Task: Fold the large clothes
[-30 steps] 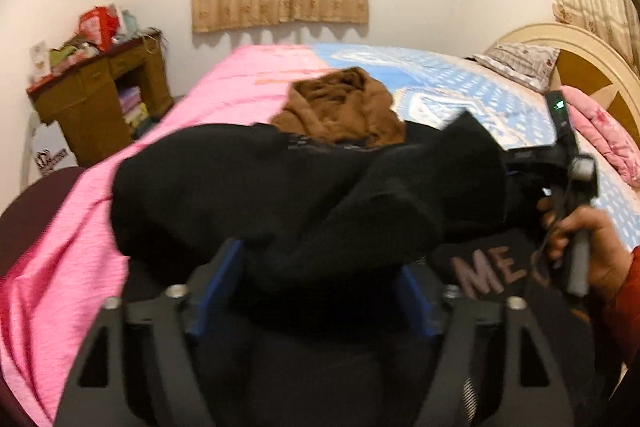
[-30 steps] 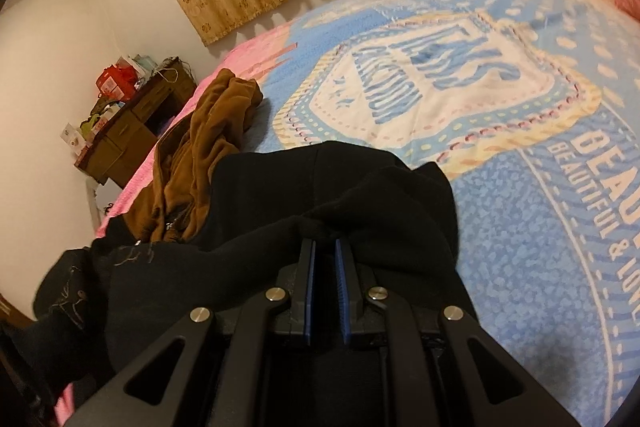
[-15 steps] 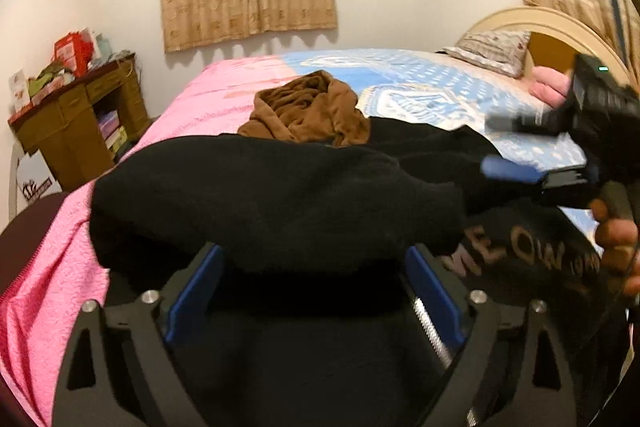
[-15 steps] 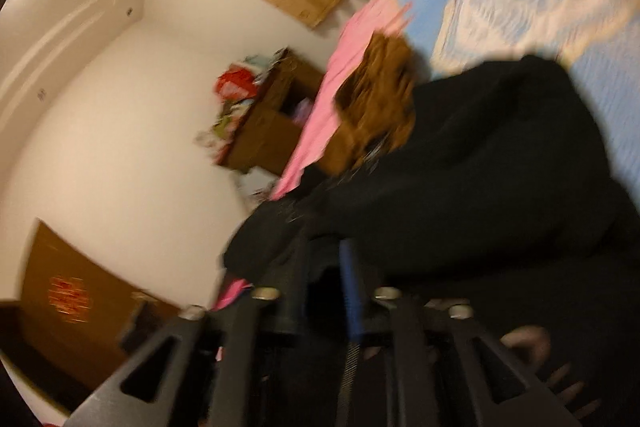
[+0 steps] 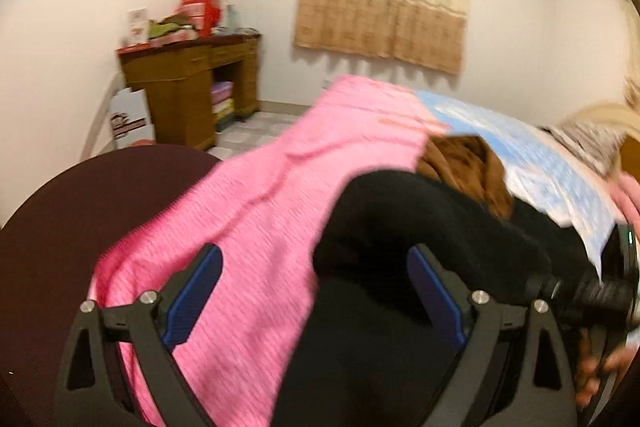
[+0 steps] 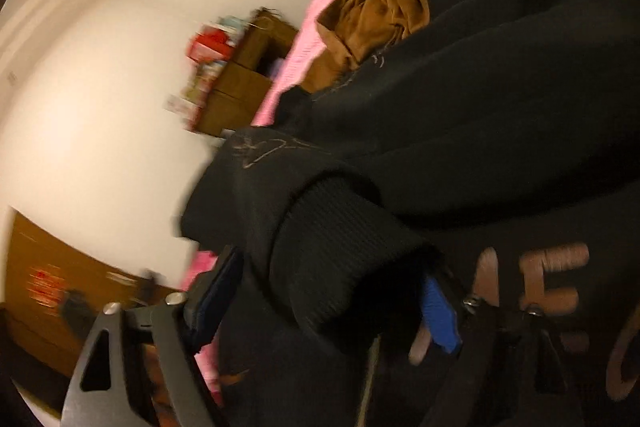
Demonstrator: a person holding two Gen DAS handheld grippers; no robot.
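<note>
A black sweatshirt [image 5: 420, 235] with pale lettering [image 6: 536, 291] lies bunched on the bed. My left gripper [image 5: 316, 291] stands open over the pink bedspread [image 5: 260, 211]; only the sweatshirt's edge reaches in by its right finger. My right gripper [image 6: 328, 303] has its jaws closing with the sweatshirt's ribbed cuff [image 6: 340, 259] between them; the pads still stand apart from it on the left side. In the left wrist view the right gripper's body [image 5: 612, 287] shows at the right edge, held by a hand. A brown garment [image 5: 468, 163] lies crumpled beyond the sweatshirt.
A wooden desk [image 5: 192, 91] piled with clutter stands against the far wall, a white bag [image 5: 132, 119] beside it. A dark maroon rounded surface [image 5: 60, 227] sits at the bed's left. The blue-patterned cover [image 5: 540, 163] and a pillow [image 5: 592, 143] lie to the right.
My left gripper let go of the black fabric and swung left over the pink bedspread. My right gripper went from shut to wide, turned left, and now has the cuff between its jaws.
</note>
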